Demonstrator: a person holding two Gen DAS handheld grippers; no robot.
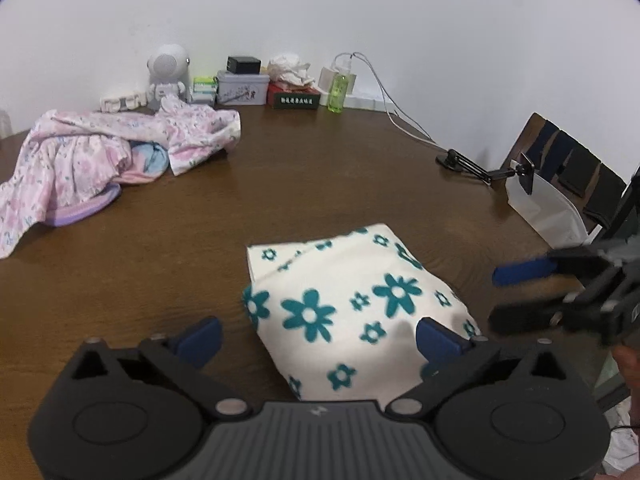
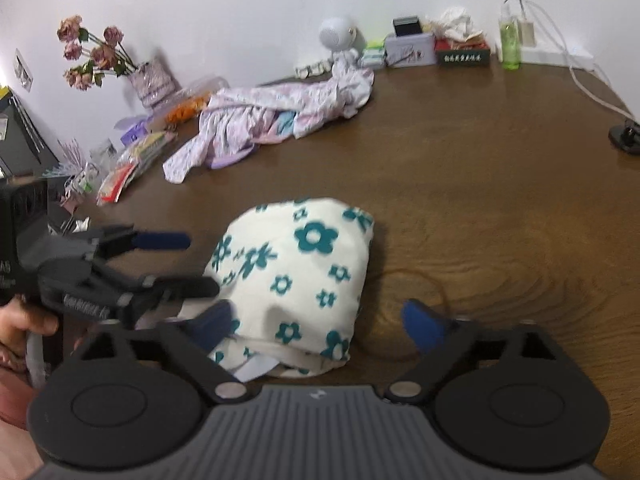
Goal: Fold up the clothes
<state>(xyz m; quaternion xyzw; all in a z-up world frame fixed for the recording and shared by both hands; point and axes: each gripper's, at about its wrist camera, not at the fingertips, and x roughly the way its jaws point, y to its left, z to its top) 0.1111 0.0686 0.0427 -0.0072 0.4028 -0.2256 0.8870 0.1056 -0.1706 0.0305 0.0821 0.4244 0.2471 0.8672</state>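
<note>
From the left wrist camera, the left gripper [image 1: 318, 338] is wide open and holds nothing. A folded white cloth with teal flowers [image 1: 352, 304] lies on the brown wooden table [image 1: 320, 184], between its blue fingers [image 1: 200, 338]. A heap of pink flowery clothes [image 1: 104, 156] sits far back on the left. The right gripper [image 1: 504, 296] is off to the right, open and empty. From the right wrist camera, the right gripper [image 2: 320, 322] is wide open too, with the folded cloth [image 2: 296, 276] lying in front of it. The left gripper [image 2: 196, 264] is just beside the cloth's left edge. The pink heap [image 2: 280, 120] lies near the white wall [image 2: 260, 8].
</note>
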